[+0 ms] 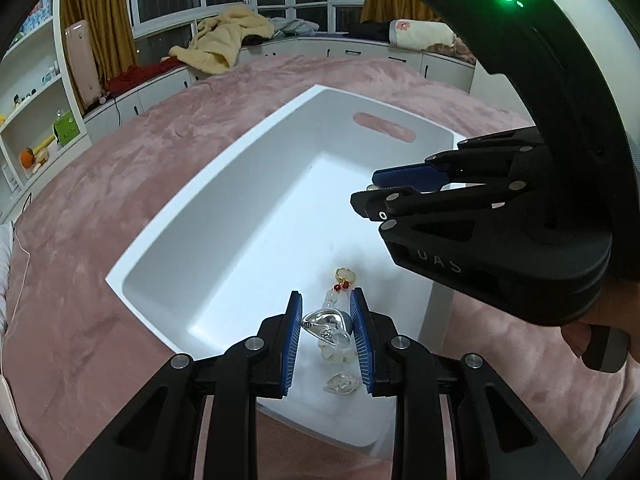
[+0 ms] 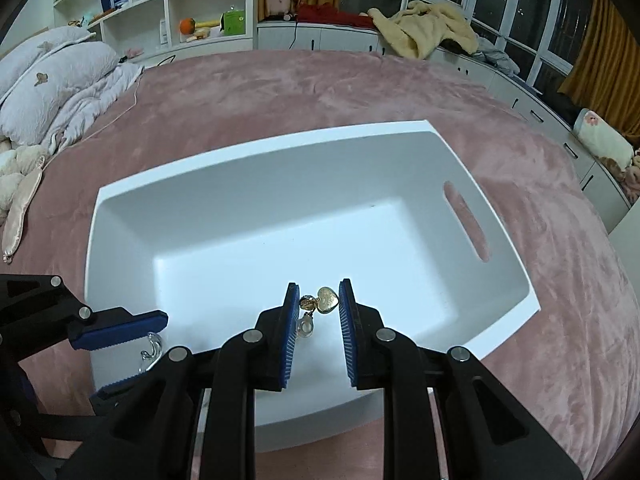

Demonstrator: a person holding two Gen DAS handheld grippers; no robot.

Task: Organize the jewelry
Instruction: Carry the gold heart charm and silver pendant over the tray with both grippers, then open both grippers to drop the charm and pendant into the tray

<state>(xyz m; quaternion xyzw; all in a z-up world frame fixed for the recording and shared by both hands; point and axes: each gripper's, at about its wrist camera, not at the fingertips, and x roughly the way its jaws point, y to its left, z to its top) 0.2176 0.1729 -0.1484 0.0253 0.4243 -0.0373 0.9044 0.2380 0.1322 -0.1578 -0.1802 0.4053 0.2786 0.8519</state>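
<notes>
A white bin [image 1: 224,184] lies on a pink bedspread; it also shows in the right wrist view [image 2: 248,168]. My left gripper [image 1: 326,322] holds a silver heart pendant [image 1: 326,322] between its blue pads, with clear beads [image 1: 340,354] and a gold and red charm [image 1: 345,277] hanging over the bin floor. My right gripper [image 2: 319,312] has a gap between its pads; a gold heart earring [image 2: 328,299] with a pearl drop [image 2: 305,326] hangs off its left pad above the bin. The right gripper [image 1: 384,192] also shows in the left view.
The pink bedspread [image 2: 280,92] surrounds the bin. Pillows and a quilt [image 2: 52,76] lie at the far left. Shelves [image 2: 168,4] and a window bench with a yellow blanket [image 2: 424,28] stand behind the bed.
</notes>
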